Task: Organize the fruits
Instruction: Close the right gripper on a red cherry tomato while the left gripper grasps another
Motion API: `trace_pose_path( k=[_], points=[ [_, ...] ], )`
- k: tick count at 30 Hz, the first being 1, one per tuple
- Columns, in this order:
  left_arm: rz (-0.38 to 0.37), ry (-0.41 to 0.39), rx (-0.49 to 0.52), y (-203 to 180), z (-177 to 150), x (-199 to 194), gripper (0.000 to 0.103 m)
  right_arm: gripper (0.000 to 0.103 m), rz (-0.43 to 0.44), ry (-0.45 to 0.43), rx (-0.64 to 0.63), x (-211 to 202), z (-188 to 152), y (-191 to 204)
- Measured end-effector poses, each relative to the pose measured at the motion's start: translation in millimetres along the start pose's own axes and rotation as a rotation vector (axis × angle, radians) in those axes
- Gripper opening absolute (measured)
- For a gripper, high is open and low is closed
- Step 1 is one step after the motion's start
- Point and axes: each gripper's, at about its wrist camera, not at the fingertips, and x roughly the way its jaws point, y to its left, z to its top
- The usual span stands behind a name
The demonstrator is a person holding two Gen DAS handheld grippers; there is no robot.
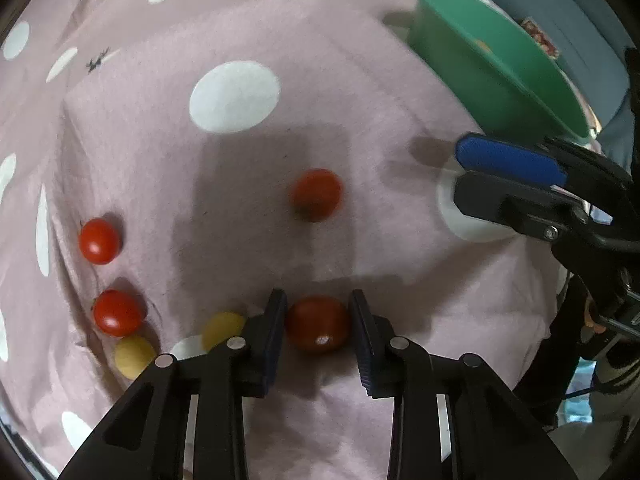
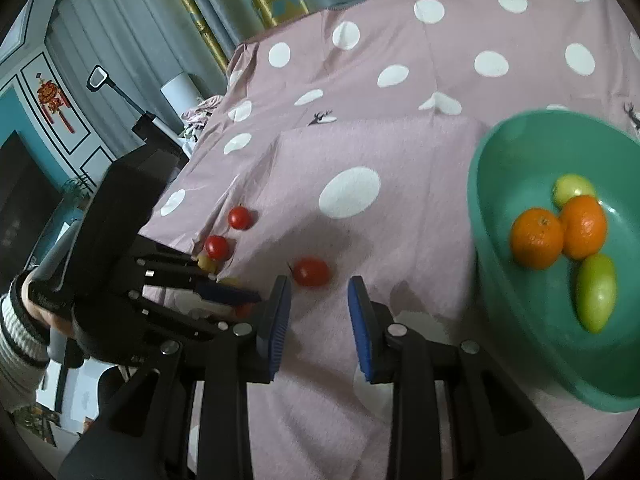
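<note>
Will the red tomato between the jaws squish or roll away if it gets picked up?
The red tomato looks round and smooth, so it would probably roll if nudged on the cloth. Its shiny skin may be slippery. It is likely soft, so the left gripper, jaws shut on it, should probably squeeze gently.

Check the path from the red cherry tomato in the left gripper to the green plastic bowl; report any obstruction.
The right gripper sits beside the green plastic bowl, between it and the red cherry tomato pinched by the left gripper. Otherwise only polka-dot cloth lies between.
</note>
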Motion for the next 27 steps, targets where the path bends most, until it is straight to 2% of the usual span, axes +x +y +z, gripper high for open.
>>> trace_pose_path(
  k=[5, 8, 11, 15, 16, 20, 23, 27],
  points=[
    [-0.01, 0.023, -0.016, 13.4, -2.4, -1.4, 0.033, 0.031, 0.007, 0.021, -0.021, 4.4, -2.8, 1.8],
    [0.01, 0.001, -0.027, 18.8, -6.9, -3.1, 0.032, 0.032, 0.014, 0.022, -0.011, 5.7, -3.5, -0.1],
    [-0.006, -0.029, -0.063, 27.9, -13.9, -7.9, 0.032, 0.032, 0.012, 0.028, -0.007, 8.1, -4.3, -0.5],
    [-0.093, -0.121, -0.184, 56.2, -23.1, -24.6, 0.032, 0.032, 0.016, 0.038, -0.011, 10.3, -3.2, 1.0],
    [-0.132, -0.168, -0.233, 66.8, -26.1, -33.5, 0.032, 0.031, 0.017, 0.042, -0.013, 11.4, -1.9, 1.9],
    [-0.203, -0.306, -0.352, 93.9, -44.2, -60.2, 0.032, 0.032, 0.027, 0.067, -0.032, 23.2, 8.7, 8.1],
    [-0.206, -0.366, -0.416, 107.5, -59.6, -75.9, 0.032, 0.032, 0.02, 0.097, -0.043, 40.0, 21.6, 13.2],
    [-0.214, -0.387, -0.45, 110.2, -70.3, -76.3, 0.032, 0.041, 0.022, 0.126, -0.048, 65.9, 46.4, 21.5]
  ],
)
